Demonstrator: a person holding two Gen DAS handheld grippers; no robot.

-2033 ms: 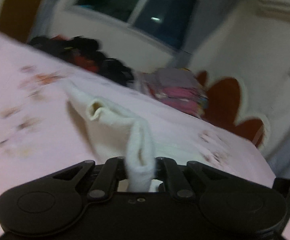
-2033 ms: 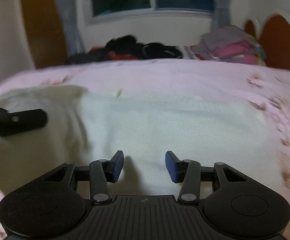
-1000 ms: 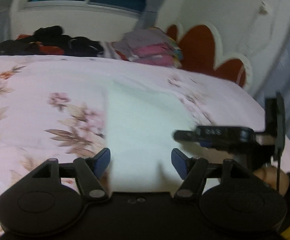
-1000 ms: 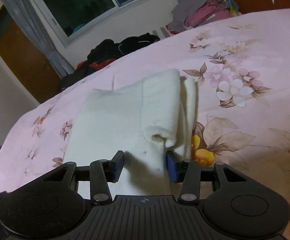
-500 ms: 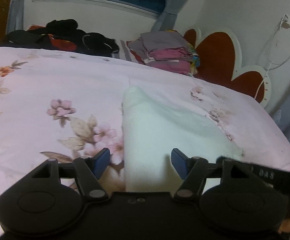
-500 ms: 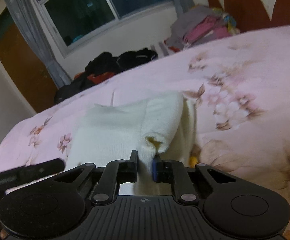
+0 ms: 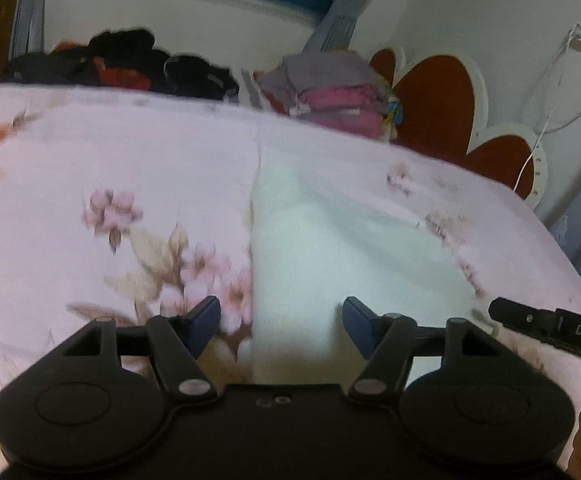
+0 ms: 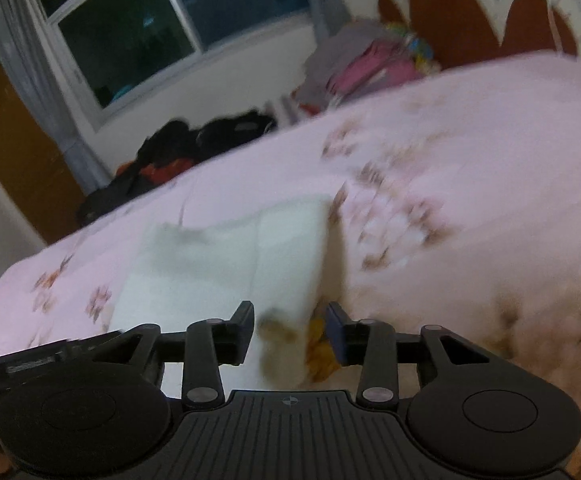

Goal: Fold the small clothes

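The white garment (image 8: 226, 264) is lying folded on the pink floral bed (image 7: 90, 184). The right claw (image 8: 289, 330) is opening around its corner, likely letting the fold settle, while the left claw (image 7: 280, 326) is hovering spread over the near edge, gripping nothing.

Pink floral bed (image 7: 90, 168), folded white garment (image 7: 330, 240) lying flat on it, clothes piles (image 7: 330, 92) at far edge
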